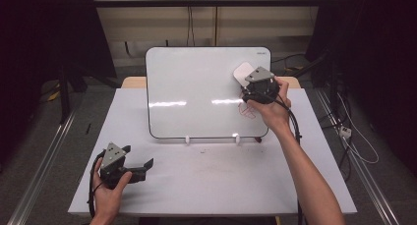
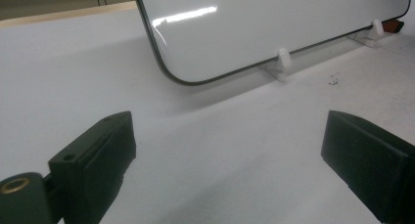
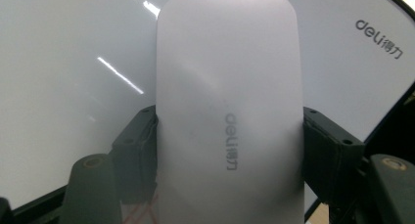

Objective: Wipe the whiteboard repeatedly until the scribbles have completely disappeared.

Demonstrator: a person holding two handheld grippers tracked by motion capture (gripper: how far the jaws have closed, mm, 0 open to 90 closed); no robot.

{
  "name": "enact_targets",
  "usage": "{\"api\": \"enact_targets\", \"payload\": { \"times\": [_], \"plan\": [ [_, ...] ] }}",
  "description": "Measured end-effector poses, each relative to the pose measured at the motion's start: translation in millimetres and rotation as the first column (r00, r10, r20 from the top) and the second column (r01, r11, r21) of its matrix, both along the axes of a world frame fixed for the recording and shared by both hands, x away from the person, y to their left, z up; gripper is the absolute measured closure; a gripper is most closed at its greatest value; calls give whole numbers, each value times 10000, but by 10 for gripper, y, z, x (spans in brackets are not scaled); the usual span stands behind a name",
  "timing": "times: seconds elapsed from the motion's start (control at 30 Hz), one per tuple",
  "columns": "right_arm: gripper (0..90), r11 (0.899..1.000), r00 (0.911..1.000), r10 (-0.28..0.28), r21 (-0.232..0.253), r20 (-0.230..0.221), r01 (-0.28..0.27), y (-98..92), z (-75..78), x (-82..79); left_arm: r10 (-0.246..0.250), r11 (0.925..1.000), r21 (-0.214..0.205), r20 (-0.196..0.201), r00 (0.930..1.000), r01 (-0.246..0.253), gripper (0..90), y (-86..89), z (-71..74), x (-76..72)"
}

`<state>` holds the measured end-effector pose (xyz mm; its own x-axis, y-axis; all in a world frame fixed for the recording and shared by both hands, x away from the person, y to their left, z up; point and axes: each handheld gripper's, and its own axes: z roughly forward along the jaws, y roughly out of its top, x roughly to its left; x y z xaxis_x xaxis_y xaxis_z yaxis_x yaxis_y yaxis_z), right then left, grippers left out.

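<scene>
A white board (image 1: 196,92) leans upright on small white feet (image 1: 187,139) at the back of the white table (image 1: 211,181). My right gripper (image 1: 244,78) is up at the board's upper right, shut on a white eraser (image 1: 241,71) that lies flat against the board face. In the right gripper view the eraser (image 3: 227,111), with grey lettering on it, sits between both black pads (image 3: 139,145) in front of the board (image 3: 73,62). Red marker strokes (image 1: 247,110) show on the board just below that hand. My left gripper (image 1: 138,155) rests on the table at the front left, open with nothing between its jaws (image 2: 230,150).
The board (image 2: 254,28) stands a short way ahead of the left gripper, one of its white feet (image 2: 283,60) at its lower edge. Metal rails (image 1: 44,161) run along both sides of the table. Cables (image 1: 354,141) trail on the floor at the right.
</scene>
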<state>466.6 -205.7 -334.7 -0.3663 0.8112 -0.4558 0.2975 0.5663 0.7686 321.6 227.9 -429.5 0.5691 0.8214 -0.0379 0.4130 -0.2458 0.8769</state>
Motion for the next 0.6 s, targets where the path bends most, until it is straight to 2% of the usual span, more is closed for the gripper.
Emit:
{"api": "enact_targets", "payload": {
  "times": [0.13,0.6],
  "plan": [
    [311,9998,9999,111,-178,38,-111,58,-36,-31,-3,10000,-3,-1,10000,3,59,-1,-2,1],
    [311,9992,9996,260,-314,69,-257,120,-74,-71,6,10000,-1,15,10000,-6,58,-1,-3,-2]
  ]
}}
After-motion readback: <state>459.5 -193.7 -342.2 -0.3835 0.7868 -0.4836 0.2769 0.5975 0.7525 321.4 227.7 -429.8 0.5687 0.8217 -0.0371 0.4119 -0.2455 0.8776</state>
